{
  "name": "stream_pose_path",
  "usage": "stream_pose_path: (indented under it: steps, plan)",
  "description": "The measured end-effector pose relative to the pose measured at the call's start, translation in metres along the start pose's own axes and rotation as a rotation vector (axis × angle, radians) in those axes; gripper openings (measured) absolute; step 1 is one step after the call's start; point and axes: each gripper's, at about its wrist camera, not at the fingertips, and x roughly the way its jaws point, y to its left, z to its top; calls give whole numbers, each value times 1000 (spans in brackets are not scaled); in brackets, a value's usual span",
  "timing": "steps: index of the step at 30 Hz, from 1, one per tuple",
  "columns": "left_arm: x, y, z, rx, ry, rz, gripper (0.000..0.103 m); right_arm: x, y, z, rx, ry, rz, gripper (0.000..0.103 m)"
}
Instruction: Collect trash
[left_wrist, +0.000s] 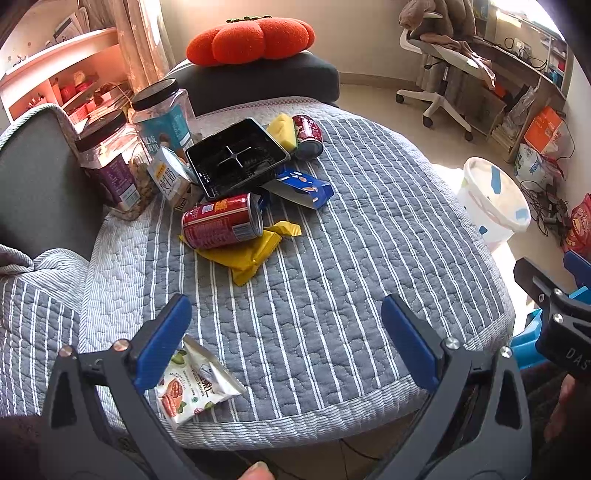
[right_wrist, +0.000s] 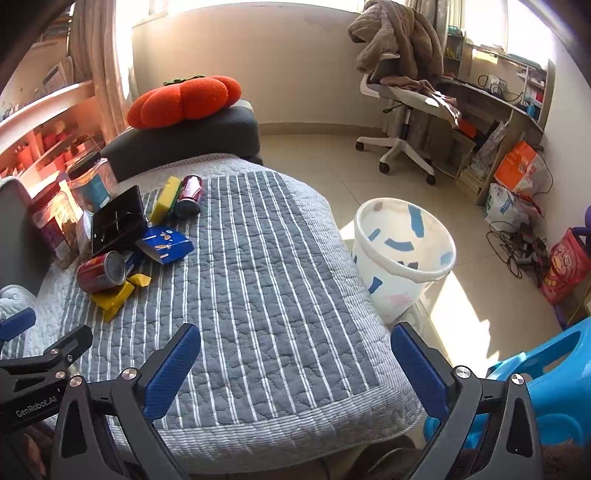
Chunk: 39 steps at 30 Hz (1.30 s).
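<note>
Trash lies on a striped quilted cushion: a red can on yellow wrappers, a blue carton, a black plastic tray, a second red can beside a yellow sponge, and a white snack packet near the front edge. My left gripper is open and empty, its left finger just over the snack packet. My right gripper is open and empty above the cushion's front edge. A white bucket stands on the floor to the right.
Two black-lidded jars and a small milk carton stand at the back left. An orange pumpkin pillow lies on a dark cushion behind. An office chair, a desk, bags and cables fill the right side. A blue plastic stool is at front right.
</note>
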Motion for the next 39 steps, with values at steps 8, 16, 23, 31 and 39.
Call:
stream_pose_path:
  steps: [8,16,23,31,39]
  plan:
    - [0,0,0,1,1,0,102,0,0,0,0,1,0,103]
    - [0,-1,-2,1,-1,0,102,0,0,-1,-1,3,-1,103]
    - [-2,-4,-2,15,-17,-1,102,-1,-2,-4,4,-7,-7,103]
    - [5,13,22,-5,6,-23,102,-11,-1,15,-23,-30,-19,103]
    - [36,51,84,-35,145,-88,102,2,3,78,-107,87,108,103]
